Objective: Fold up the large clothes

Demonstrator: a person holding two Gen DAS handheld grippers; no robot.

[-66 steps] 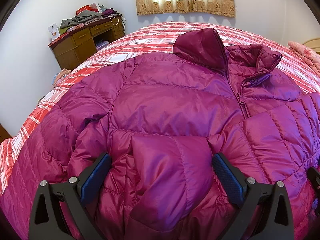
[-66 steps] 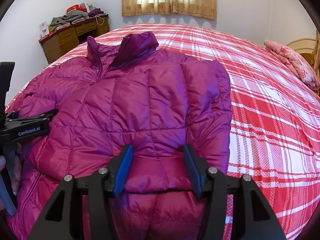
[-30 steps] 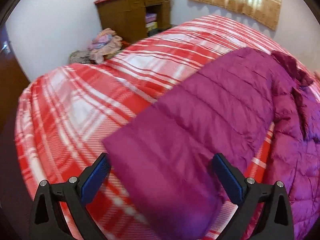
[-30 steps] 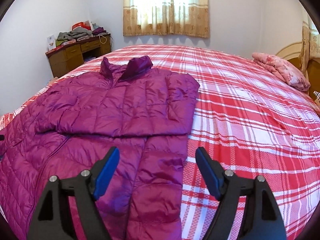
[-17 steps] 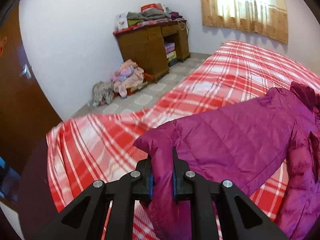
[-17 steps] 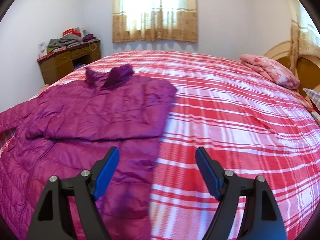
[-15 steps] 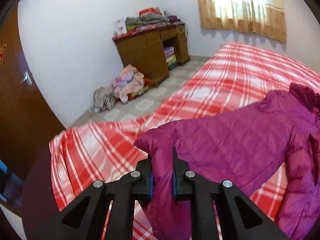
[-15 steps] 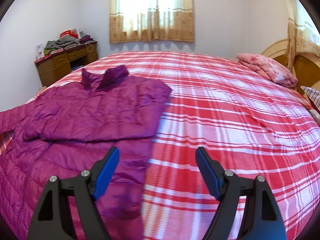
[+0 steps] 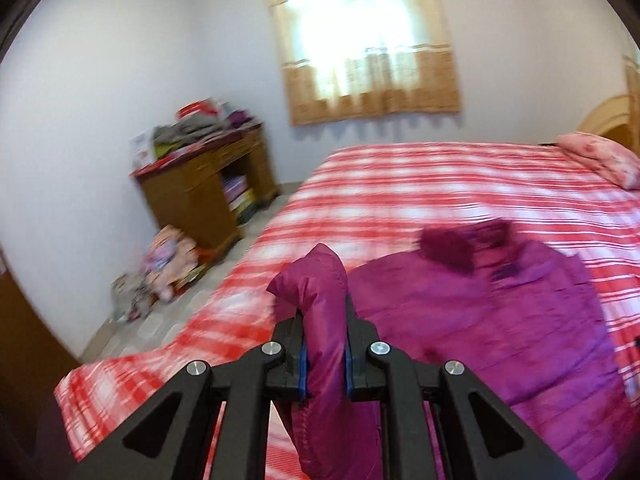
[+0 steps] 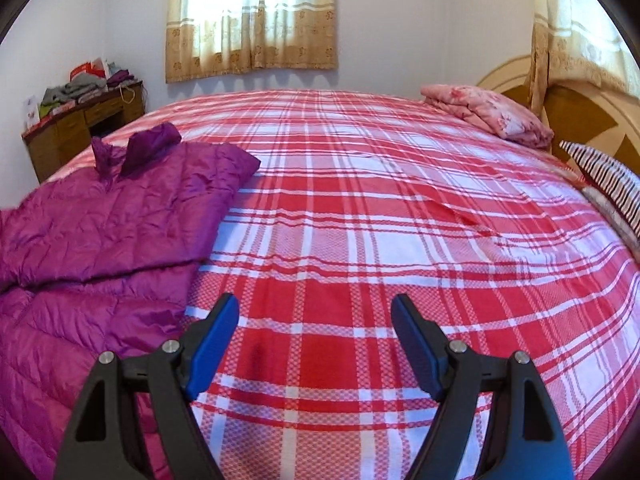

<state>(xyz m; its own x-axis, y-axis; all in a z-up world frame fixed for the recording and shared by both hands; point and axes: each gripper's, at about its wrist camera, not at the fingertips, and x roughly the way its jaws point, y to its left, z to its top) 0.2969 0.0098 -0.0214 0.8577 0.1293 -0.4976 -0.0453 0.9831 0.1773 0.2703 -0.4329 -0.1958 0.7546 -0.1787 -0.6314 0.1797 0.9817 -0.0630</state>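
A: Jacket (image 10: 104, 216) — magenta quilted puffer, lying on the plaid bed (image 10: 400, 208), on the side nearest the wooden desk (image 10: 80, 120). Collar end points toward the window. One sleeve already lies folded across the body.

B: And the other sleeve?

A: Sleeve cuff (image 9: 320, 280) is up off the bed, pinched in the left hand-held gripper (image 9: 324, 360). Jaws nearly together, only the padded cloth between the blue pads. Left view is smeared, so fine detail there is poor.

B: Right side?

A: Right hand-held gripper (image 10: 316, 336) is spread wide, nothing in it, hovering over bare bedspread just beside the jacket's hem edge, on the side away from the desk.

B: Step in hand?

A: My reading: second sleeve fold. First is down; this one is lifted and due to be carried across the body.

B: What does the next move want?

A: Carry the cuff over the jacket's front, away from the desk side, lay it flat over the body, then let go. The slick fill will likely spring back, so the free gripper may need to press the fold.

B: Surroundings?

A: Pink bedding (image 10: 492, 114) beyond the jacket at the headboard end; clothes piled on the desk.
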